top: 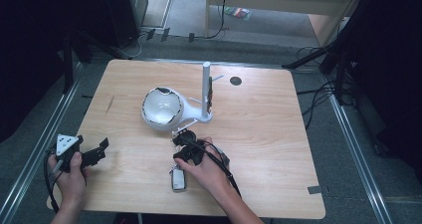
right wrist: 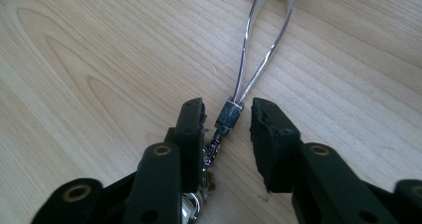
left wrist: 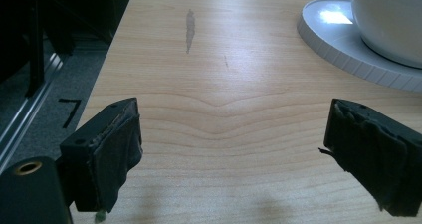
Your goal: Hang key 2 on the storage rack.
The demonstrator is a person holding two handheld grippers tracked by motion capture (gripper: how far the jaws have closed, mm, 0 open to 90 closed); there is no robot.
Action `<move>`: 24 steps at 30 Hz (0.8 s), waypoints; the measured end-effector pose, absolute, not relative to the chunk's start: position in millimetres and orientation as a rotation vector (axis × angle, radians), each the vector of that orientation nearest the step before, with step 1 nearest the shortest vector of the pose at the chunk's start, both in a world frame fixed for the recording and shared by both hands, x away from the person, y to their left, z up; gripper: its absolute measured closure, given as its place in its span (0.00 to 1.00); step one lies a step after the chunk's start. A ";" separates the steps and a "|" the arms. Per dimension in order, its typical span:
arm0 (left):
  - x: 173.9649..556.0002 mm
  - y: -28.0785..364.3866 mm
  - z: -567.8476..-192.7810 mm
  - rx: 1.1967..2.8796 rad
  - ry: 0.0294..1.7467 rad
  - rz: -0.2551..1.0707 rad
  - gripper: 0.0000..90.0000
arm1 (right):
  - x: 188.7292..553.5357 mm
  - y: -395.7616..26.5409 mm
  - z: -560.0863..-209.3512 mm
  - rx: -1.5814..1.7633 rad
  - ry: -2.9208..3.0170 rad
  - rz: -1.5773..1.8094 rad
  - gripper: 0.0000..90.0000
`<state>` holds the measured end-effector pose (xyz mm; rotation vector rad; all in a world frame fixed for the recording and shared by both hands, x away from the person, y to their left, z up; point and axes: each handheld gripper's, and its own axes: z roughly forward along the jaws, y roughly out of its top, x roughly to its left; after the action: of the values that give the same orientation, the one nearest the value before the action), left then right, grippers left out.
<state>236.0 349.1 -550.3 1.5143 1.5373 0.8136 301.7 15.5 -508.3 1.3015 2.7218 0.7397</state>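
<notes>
While the pale wooden table [top: 259, 114] carries a white round lamp-like stand with an upright post [top: 171, 109] well ahead of both jaws, the left gripper [left wrist: 231, 149] rests wide open and empty, likely waiting. Between the right gripper's [right wrist: 228, 129] nearly closed jaws lies the silver key strap's dark metal clasp [right wrist: 229, 113], apparently lined up for pinching; whether the pads touch it yet is unclear.

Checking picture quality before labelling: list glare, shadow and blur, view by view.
High view: dark surroundings, lit table, glare washing out the white lamp head. Left gripper view: bright patch on the lamp's base, soft shadows near the pads. Right gripper view: sharp metal loop, blurred near its top.
</notes>
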 end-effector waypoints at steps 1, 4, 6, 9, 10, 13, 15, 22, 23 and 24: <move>235.6 349.0 -550.4 1.514 1.533 0.816 0.09 | 301.6 16.6 -509.3 1.289 2.716 0.740 0.78; 235.4 349.0 -550.4 1.514 1.532 0.817 0.09 | 299.7 19.5 -511.8 1.247 2.711 0.725 0.86; 235.4 348.8 -550.5 1.514 1.530 0.818 0.09 | 298.6 20.7 -513.3 1.222 2.717 0.716 0.91; 235.5 349.1 -550.4 1.516 1.532 0.815 0.09 | 296.0 21.5 -514.7 1.176 2.712 0.710 0.92; 235.6 349.0 -550.4 1.516 1.533 0.816 0.09 | 295.0 21.5 -514.8 1.164 2.708 0.705 0.93; 235.9 348.7 -550.4 1.521 1.533 0.816 0.09 | 291.4 19.9 -513.4 1.159 2.686 0.712 0.93; 236.2 348.8 -550.3 1.525 1.536 0.812 0.09 | 290.0 16.6 -512.0 1.146 2.666 0.740 0.93; 237.1 348.7 -550.4 1.525 1.540 0.812 0.09 | 285.0 4.7 -502.2 1.124 2.588 0.823 0.93; 237.3 348.7 -550.5 1.525 1.540 0.811 0.09 | 284.1 3.2 -501.0 1.124 2.571 0.836 0.93; 237.4 348.7 -550.5 1.525 1.540 0.811 0.09 | 283.4 1.8 -499.6 1.120 2.556 0.845 0.93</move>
<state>237.4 348.7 -550.5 1.5249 1.5400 0.8106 283.4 1.8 -499.6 1.1196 2.5559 0.8450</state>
